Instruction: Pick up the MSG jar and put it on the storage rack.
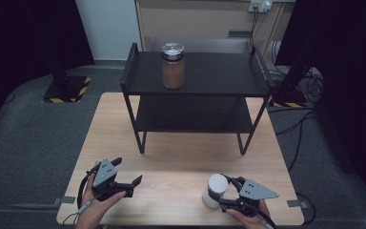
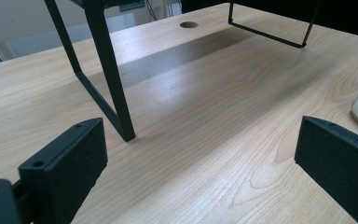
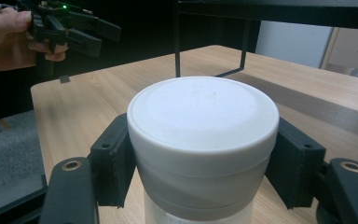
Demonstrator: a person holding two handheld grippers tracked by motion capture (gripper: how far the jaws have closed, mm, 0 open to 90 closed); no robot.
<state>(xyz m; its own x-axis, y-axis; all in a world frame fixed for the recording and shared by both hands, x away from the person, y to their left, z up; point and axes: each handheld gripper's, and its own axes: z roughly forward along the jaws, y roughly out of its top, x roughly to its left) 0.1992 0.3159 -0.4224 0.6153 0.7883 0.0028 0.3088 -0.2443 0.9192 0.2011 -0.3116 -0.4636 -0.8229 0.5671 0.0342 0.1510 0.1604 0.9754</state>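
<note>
My left hand: it comes in at the bottom left of the high view and holds my left gripper (image 1: 127,177) low over the near left part of the table (image 1: 181,162).
Left gripper: its jaws stand wide apart with nothing between them, just bare wood showing in the left gripper view (image 2: 200,154). A grey three-cornered plate sits on top of it.
Left gripper's outlook: the nearest leg of the shelf (image 2: 112,79) stands on the wood ahead of the jaws, and a pale rounded edge shows at the far right of that view.
Table: light wood, with the black two-level shelf (image 1: 195,78) standing on its far half.
Shelf top: a jar (image 1: 173,65) with brown contents and a silver lid stands upright on the upper level, left of the middle, well apart from both grippers.
White jar: the white jar (image 3: 203,144) stands upright on the near right part of the table (image 1: 216,191), in front of the shelf's right legs.
Right gripper: my right gripper (image 1: 225,193) is closed on the white jar; in the right gripper view the two black pads (image 3: 114,161) press on its sides just under the lid, one on each side.
My right hand: it holds that gripper from the bottom right of the high view, low over the table's near edge.
Far off in the right gripper view: my left hand and its gripper (image 3: 81,32) show at the upper left, jaws apart.
</note>
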